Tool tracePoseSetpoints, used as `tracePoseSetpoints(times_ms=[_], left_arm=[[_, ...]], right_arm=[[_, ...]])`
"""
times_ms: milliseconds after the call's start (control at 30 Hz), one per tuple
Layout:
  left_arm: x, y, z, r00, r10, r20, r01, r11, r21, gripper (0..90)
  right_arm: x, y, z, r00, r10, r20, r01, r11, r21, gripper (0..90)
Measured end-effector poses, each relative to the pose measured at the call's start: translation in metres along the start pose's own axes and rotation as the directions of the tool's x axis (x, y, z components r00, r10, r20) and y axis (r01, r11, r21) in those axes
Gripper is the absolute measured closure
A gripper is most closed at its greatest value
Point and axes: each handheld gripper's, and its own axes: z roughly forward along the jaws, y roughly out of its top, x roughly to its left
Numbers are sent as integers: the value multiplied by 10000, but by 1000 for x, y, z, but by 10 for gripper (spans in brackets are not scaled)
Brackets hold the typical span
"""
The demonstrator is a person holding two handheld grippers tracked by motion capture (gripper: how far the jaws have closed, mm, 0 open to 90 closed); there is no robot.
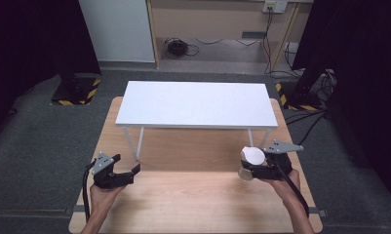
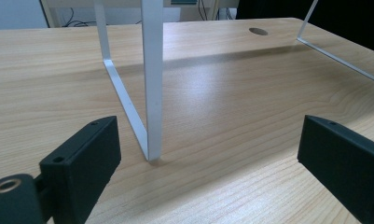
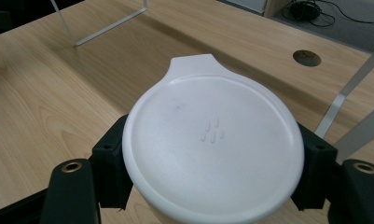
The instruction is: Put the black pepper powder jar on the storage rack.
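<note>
A cup with a round white lid (image 3: 212,140) sits between the black jaws of my right gripper (image 3: 212,161), which is shut on it just under the lid. The lid has a small tab on its far side. In the high view the lidded cup (image 1: 254,156) is at the front right of the wooden table (image 1: 183,204), held in my right gripper (image 1: 250,165), its pale body (image 1: 244,174) showing below. My left gripper (image 1: 126,164) is at the front left, open and holding nothing. Its jaws (image 2: 210,135) stand wide apart, facing a white metal leg (image 2: 152,84).
A white raised shelf (image 1: 195,103) on thin legs stands across the back half of the wooden table. A round cable hole (image 3: 307,58) is in the tabletop. Around the table are grey carpet and cables (image 1: 181,48) by the far wall.
</note>
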Motion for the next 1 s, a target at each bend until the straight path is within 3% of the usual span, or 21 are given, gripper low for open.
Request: tracePoseSetpoints(times_ms=[100, 467, 1000], left_arm=[[0, 0, 0, 10000, 5, 11, -5, 10000, -2, 52], [1, 0, 0, 10000, -25, -8, 25, 10000, 2, 52], [1, 0, 0, 10000, -59, -19, 59, 10000, -9, 52]], right_arm=[[2, 5, -11, 9999, -144, 78, 144, 9999, -1, 306], [-2, 10, -46, 9992, 1, 407, 4, 9999, -102, 307], [-9, 26, -86, 9988, 70, 495, -58, 9997, -247, 307]])
